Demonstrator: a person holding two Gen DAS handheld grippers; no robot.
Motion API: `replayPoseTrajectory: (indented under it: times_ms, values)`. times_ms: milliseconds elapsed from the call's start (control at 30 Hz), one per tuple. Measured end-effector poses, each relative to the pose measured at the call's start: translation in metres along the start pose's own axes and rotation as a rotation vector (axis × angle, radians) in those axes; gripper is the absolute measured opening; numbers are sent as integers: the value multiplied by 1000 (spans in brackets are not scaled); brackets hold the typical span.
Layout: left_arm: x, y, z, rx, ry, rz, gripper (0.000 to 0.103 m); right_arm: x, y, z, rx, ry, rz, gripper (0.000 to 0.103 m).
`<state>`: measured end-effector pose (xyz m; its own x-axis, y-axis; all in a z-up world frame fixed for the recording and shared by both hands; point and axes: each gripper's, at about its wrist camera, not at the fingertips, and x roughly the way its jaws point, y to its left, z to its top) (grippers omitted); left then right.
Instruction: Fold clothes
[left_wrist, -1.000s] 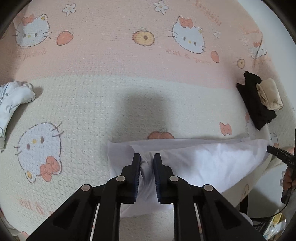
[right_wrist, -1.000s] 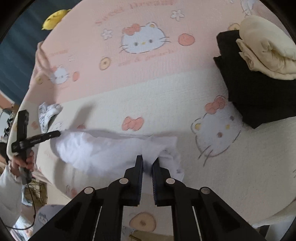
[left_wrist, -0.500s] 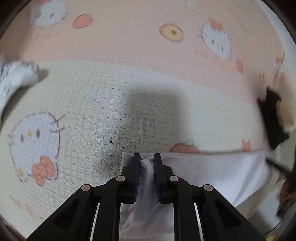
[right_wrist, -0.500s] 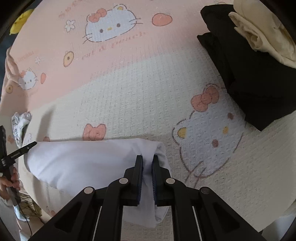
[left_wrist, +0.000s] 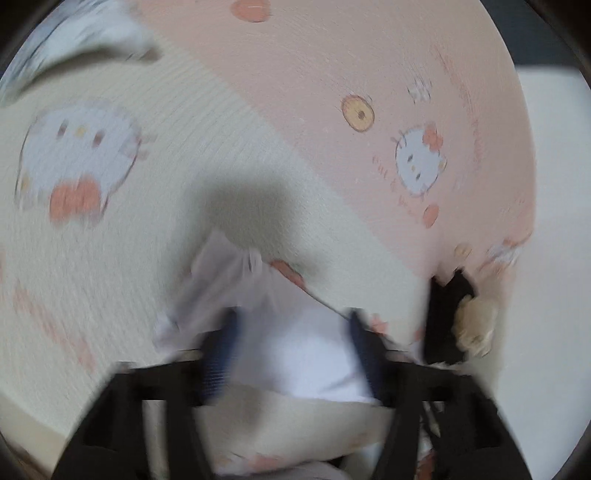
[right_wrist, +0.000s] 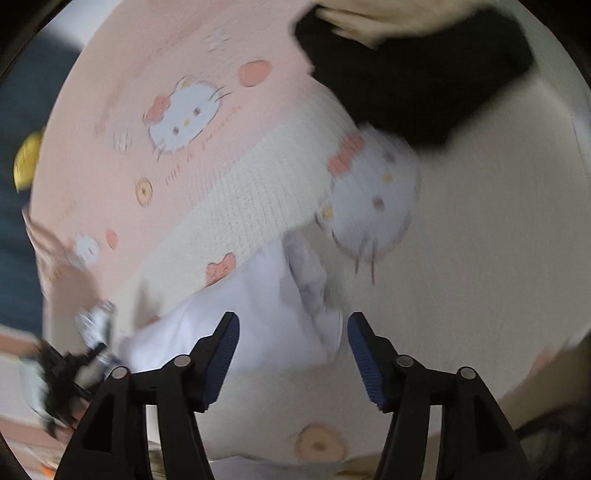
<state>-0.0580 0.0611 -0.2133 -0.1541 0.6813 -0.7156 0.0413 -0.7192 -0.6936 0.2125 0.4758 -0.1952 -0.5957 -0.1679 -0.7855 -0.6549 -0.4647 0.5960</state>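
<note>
A bed covered by a pink-and-cream blanket (right_wrist: 258, 192) printed with cartoon cat faces, bows and small fruits fills both views, blurred by motion. The pink band runs along the far side; the cream waffle-textured band lies nearer the cameras, down to the near edge of the bed.

On the cream band, close to that near edge, lies the white garment (right_wrist: 266, 317) — a soft, rumpled bundle with one end bunched into folds. In the left wrist view the same white garment (left_wrist: 295, 354) sits between the spread fingers, its far end tapering toward the blanket's middle.

Toward the bed's right-hand side rests a black garment (right_wrist: 413, 81), with a cream garment (right_wrist: 369, 18) lying on top of it; the left wrist view shows them small and smeared near the blanket's right edge.

The right claw (right_wrist: 291, 354) stands open, its jaws having just been opening; the white cloth lies between the blue pads, but neither pad presses on it. The left claw (left_wrist: 291, 354) is likewise spread wide, jaws just opened — the cloth lies loose between the fingers, as far as the blur lets one tell.

A patterned white cloth (left_wrist: 92, 33) lies at the blanket's far left corner.
</note>
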Motion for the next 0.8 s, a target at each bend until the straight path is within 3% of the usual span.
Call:
replayPoseTrajectory:
  times_ms: [100,233,400,633,800]
  values:
    - [1,8,-17,-111,-21,-87,75,3,-20,-21,182,-24,106,65]
    - [0,13,-38,-157,-81,-51,75,7,-31,-46,342,-64,195,65]
    - [5,25,-57,-225,-112,-65,75,16,-26,-57,385,-83,215,65]
    - [22,34,-65,-234,-119,-79,75,33,-33,-61,499,-132,279,67]
    - [34,41,-64,-241,-119,-54,75,51,-38,-54,517,-116,278,72]
